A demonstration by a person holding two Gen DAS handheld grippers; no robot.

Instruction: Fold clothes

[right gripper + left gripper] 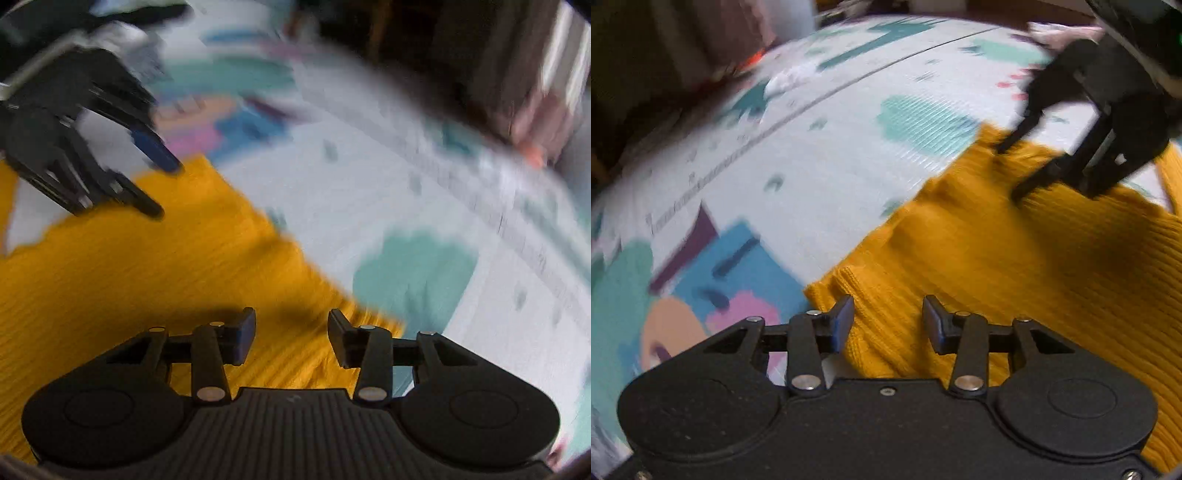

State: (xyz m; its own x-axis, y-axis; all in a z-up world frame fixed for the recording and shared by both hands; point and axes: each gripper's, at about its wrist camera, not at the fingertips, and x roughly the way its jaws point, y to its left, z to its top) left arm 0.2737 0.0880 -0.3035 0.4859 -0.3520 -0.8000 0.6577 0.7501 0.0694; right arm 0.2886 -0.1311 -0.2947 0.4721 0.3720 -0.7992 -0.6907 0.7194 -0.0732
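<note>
1. Mustard-yellow ribbed knit, a sweater [1015, 266], lies spread flat on the patterned play mat [820, 166], and both of your tools are over it.

2. Your left gripper [888, 323] has its jaws apart with nothing between them. In the left wrist view the sweater's near corner and edge sit right under the gap, with the fabric running off to the right and the bare mat to the left of the left finger.

3. Your right gripper [291, 336] also has its jaws apart and holds nothing. In the right wrist view the sweater fills the area under and to the left of the fingers, and its edge runs diagonally just past the right finger, where the mat shows white and teal.

4. From the left wrist view, your right gripper appears at the upper right, tilted down, with its fingertips [1006, 142] at the sweater's far edge. Whether they touch the knit cannot be told through the blur.

5. From the right wrist view, your left gripper sits at the upper left, its fingertips [162, 158] over another corner of the sweater, near the cloth. Contact cannot be told here either.

6. Both views are smeared, the right wrist view more so, and the mat's prints beyond the sweater are hard to read.
</note>
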